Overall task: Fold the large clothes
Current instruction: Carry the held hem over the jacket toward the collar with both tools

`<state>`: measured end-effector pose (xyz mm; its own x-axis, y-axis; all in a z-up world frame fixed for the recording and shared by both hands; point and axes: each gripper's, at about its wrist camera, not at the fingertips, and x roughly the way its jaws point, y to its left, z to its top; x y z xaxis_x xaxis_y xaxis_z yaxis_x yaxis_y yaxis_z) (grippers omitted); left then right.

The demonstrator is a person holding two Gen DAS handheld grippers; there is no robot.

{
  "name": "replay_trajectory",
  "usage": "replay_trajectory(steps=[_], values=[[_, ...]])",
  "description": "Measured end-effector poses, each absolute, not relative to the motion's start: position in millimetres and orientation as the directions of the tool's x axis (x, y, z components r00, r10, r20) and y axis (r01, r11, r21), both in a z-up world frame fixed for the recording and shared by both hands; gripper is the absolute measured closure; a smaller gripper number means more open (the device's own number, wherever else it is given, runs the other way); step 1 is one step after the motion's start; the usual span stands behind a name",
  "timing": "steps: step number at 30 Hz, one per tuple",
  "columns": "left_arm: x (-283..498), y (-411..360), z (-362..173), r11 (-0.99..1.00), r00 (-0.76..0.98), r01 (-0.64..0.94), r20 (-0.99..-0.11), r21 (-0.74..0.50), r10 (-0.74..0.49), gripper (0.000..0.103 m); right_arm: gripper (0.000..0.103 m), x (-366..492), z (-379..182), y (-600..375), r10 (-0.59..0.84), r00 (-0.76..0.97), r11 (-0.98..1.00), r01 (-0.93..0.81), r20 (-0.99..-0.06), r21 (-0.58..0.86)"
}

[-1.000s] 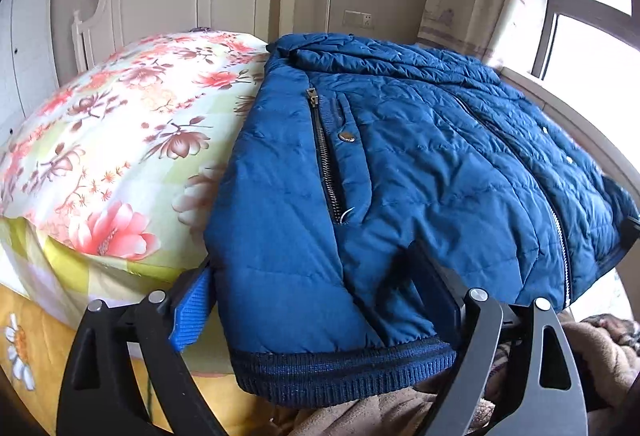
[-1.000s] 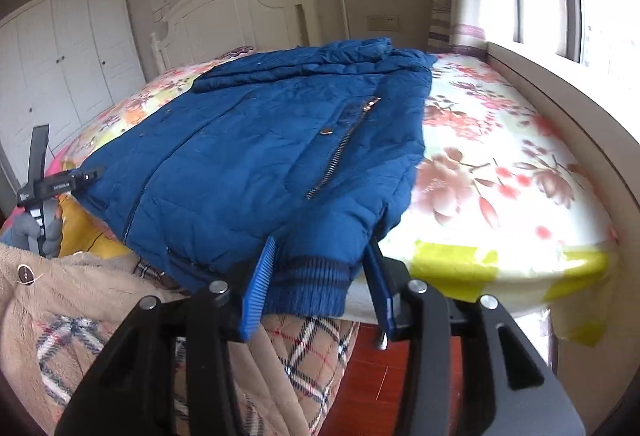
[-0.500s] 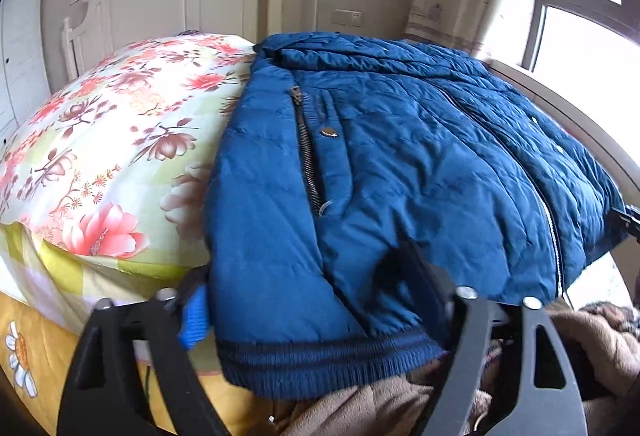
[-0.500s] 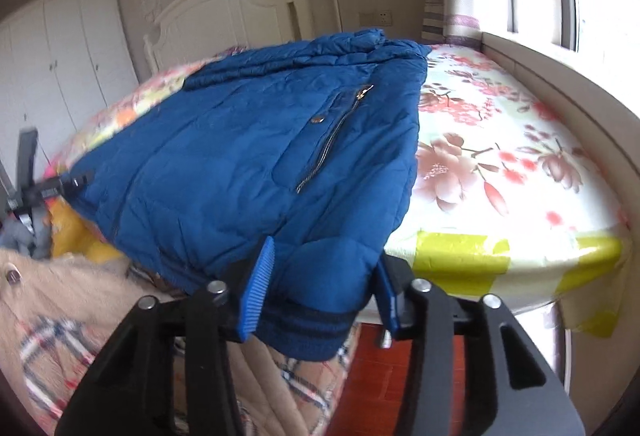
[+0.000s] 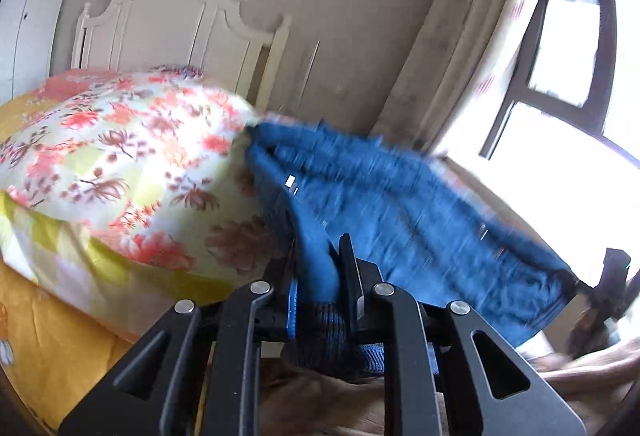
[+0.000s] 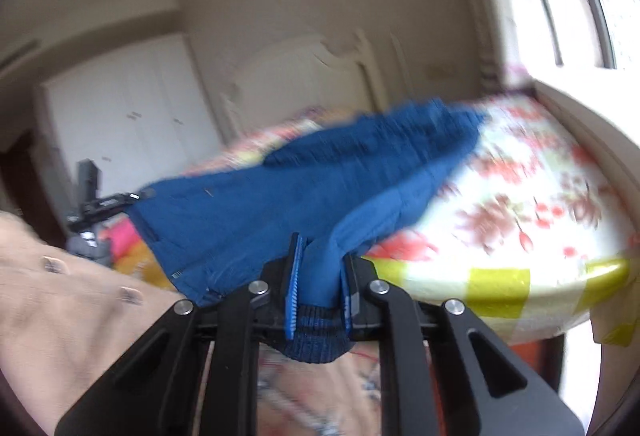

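While the blue jacket stretches over the floral bed, left gripper jaws are clamped on its ribbed hem, right gripper jaws closing on the other corner.

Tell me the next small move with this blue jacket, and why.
Probably carry the hem forward toward the collar end. The left gripper is clamped on one corner of the blue jacket's ribbed hem; the right gripper, jaws closing, pinches the other. The collar end lies on the floral bed, so the fold looks ready.
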<state>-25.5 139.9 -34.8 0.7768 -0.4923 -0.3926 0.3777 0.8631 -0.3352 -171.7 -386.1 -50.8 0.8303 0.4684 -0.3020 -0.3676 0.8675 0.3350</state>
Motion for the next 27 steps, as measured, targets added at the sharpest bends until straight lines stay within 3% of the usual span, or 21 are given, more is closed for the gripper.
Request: replay_trajectory(steps=[5,8,13,15,16,18,19,23,27], values=[[-57.8,182.9,20.6,0.764,0.801,0.446,-0.172,-0.467,-0.573,0.086,0.087,-212.6,26.2,-376.1,0.485,0.869,0.862,-0.456,-0.099,0.221],[-25.0,182.5,49.2,0.749,0.806,0.456,-0.135,-0.481,-0.577,0.086,0.087,-179.3,55.2,-378.6,0.450,0.887,0.880,-0.422,-0.103,0.219],[100.0,135.1,84.2,0.775,0.791,0.414,-0.233,-0.477,-0.566,0.085,0.086,-65.8,75.9,-387.2,0.365,0.904,0.909,-0.295,-0.221,0.295],[160.6,117.8,84.8,0.773,0.764,0.373,-0.303,-0.513,-0.570,0.084,0.083,1.0,72.1,-405.9,0.334,0.891,0.892,-0.194,-0.306,0.408],[201.9,108.8,80.0,0.782,0.742,0.330,-0.367,-0.529,-0.562,0.084,0.077,34.4,64.5,-416.4,0.335,0.873,0.871,-0.142,-0.355,0.471],[261.5,105.3,60.6,0.793,0.709,0.213,-0.468,-0.570,-0.527,0.082,0.044,84.5,44.0,-433.6,0.382,0.827,0.808,-0.082,-0.413,0.583],[281.2,110.7,51.6,0.788,0.699,0.169,-0.492,-0.593,-0.519,0.082,0.020,103.2,31.8,-444.4,0.418,0.808,0.758,-0.058,-0.416,0.649],[308.6,157.6,16.4,0.722,0.716,0.030,-0.490,-0.691,-0.498,0.081,0.017,109.1,15.1,-469.5,0.365,0.856,0.742,-0.030,-0.366,0.670],[308.1,164.6,-3.7,0.830,0.700,0.026,-0.582,-0.558,-0.413,0.079,0.017,104.0,-2.4,-479.5,0.270,0.844,0.845,0.024,-0.464,0.534]])
